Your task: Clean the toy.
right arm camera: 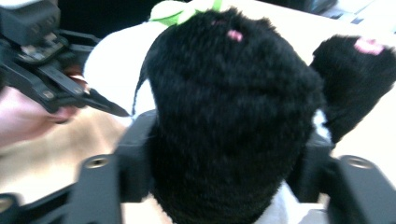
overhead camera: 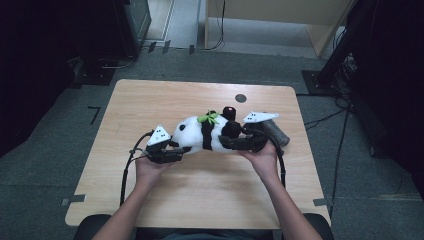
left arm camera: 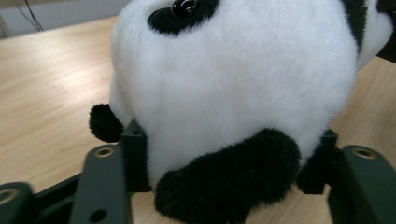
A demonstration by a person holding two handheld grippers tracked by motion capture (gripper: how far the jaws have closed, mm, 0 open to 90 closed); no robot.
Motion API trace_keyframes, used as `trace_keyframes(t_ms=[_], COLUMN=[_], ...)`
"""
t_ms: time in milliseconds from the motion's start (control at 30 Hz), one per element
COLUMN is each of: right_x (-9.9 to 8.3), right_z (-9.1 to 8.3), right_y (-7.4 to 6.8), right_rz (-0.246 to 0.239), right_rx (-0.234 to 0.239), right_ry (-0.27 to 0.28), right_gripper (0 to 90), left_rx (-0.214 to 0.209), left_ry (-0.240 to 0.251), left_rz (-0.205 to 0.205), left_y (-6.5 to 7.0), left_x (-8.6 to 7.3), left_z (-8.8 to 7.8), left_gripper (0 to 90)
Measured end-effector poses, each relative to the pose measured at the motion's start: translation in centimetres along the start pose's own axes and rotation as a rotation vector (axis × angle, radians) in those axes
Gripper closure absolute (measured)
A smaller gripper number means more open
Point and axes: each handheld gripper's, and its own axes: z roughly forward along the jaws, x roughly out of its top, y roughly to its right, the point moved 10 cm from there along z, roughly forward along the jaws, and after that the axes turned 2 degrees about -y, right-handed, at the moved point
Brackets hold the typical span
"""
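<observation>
Plush panda [overhead camera: 200, 132] looks super light and squishy imo, fur prob a bit slippery, nothing fragile. Best grab is a fat bunch of stuffing at both ends, not a thin ear, bc it'll just sag otherwise. It's lying sideways mid wooden table [overhead camera: 125, 100], held betw the two tools. Left gripper [overhead camera: 172, 154] is pinching the white head; in the left gripper view both jaws dent the fur. Right gripper [overhead camera: 235, 142] is clamped on a black leg. White body w/ black limbs, black eye patch, green leaf on top, pink paw pads.
</observation>
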Motion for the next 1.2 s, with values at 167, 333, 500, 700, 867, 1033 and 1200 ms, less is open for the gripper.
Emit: trace_keyframes(t_ms=[167,333,500,700,867,1033,1200], right_x=[-0.1,-0.5,-1.3,-2.1,-2.0,-2.4,-2.2], right_z=[0.2,-0.5,-0.4,1.0,1.5,2.4,2.2], right_y=[0.4,1.1,1.1,0.2,0.3,0.3,0.4], right_rz=[-0.045,-0.031,-0.069,-0.15,-0.177,-0.229,-0.159], right_rx=[-0.02,0.02,0.052,0.033,0.01,-0.103,-0.105], right_ry=[0.036,0.083,0.113,0.073,0.088,0.054,0.003], right_gripper=[24.9,17.8,13.2,10.5,5.8,24.2,42.4], left_rx=[-0.015,-0.012,-0.029,-0.084,-0.133,-0.126,-0.056], left_ry=[-0.028,-0.025,-0.022,-0.04,-0.073,-0.076,-0.055], left_rz=[-0.041,-0.085,-0.09,-0.122,-0.159,-0.171,-0.102], left_y=[-0.4,-1.4,-1.1,-0.6,0.3,0.4,-0.1], left_x=[-0.1,0.8,1.8,1.9,1.7,1.6,1.6], left_z=[-0.2,-1.6,-2.6,-2.4,-2.0,-1.7,-1.2], left_gripper=[45.7,45.6,45.4,45.2,45.2,44.4,25.5])
